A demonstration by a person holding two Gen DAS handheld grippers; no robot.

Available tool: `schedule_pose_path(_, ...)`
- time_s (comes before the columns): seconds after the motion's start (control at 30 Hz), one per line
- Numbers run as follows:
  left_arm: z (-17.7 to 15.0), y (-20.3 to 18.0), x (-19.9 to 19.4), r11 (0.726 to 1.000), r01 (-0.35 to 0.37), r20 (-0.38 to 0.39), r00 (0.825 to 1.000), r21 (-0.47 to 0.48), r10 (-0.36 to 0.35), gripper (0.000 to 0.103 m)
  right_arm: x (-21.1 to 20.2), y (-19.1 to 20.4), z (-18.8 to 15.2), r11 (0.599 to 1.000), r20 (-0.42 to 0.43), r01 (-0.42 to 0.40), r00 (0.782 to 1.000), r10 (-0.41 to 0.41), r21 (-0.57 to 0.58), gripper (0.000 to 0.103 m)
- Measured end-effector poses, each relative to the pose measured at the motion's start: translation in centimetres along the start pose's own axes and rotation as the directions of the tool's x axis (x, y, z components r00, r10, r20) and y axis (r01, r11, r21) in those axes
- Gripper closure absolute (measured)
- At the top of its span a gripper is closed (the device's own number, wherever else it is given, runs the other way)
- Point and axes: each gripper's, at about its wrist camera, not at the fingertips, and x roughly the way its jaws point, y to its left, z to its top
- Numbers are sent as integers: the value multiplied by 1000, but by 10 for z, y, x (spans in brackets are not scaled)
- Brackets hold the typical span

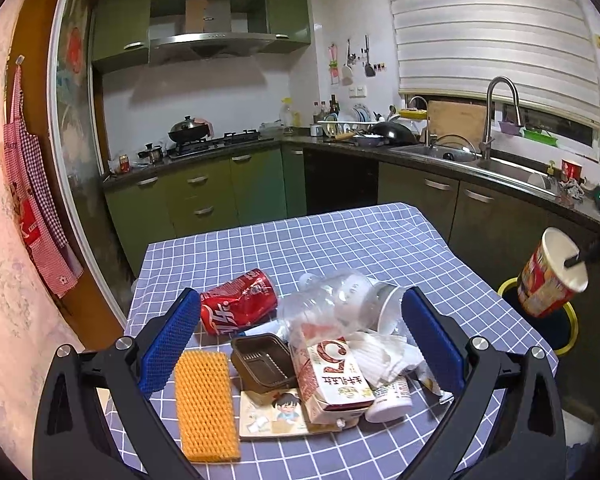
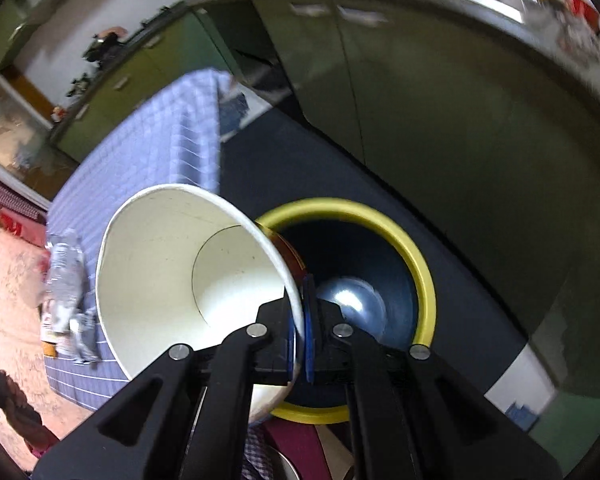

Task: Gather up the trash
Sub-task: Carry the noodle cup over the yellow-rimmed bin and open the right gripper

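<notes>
I have the right gripper (image 2: 300, 328) clamped on the paper cup (image 2: 188, 280) wall, above the yellow-rimmed bin (image 2: 416, 260) | bin: something shiny inside, possibly a liner | left gripper (image 1: 300, 344) spread, empty | left: cola can (image 1: 240, 306), plastic bottle (image 1: 332, 300), carton (image 1: 332, 376), on table (image 1: 340, 232).

On the checked blue tablecloth (image 1: 340, 232) you have one crushed red cola can (image 1: 238, 306), one crumpled clear plastic bottle (image 1: 332, 300), one brown plastic tray (image 1: 264, 364), one red-and-white milk carton (image 1: 332, 376), and one orange ridged sponge (image 1: 204, 404).
</notes>
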Motion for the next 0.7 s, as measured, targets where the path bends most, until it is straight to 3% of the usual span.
schedule_pose_path(0.17,1,-9,-1,1000,-12,-9,1000,25,12,4,35,-21,-2,999,-46,9,999,-7,36,98)
schedule_pose_path(0.33,3,-13,1,1000,-10,-18,1000,26,11,4,44,-31,-5,997,-18,11,1000,-10,74,74)
schedule_pose_path(0.7,-15,-10,7,1000,11,-74,997,18,-9,4,15,32,-50,985,35,-166,985,167,-40,64)
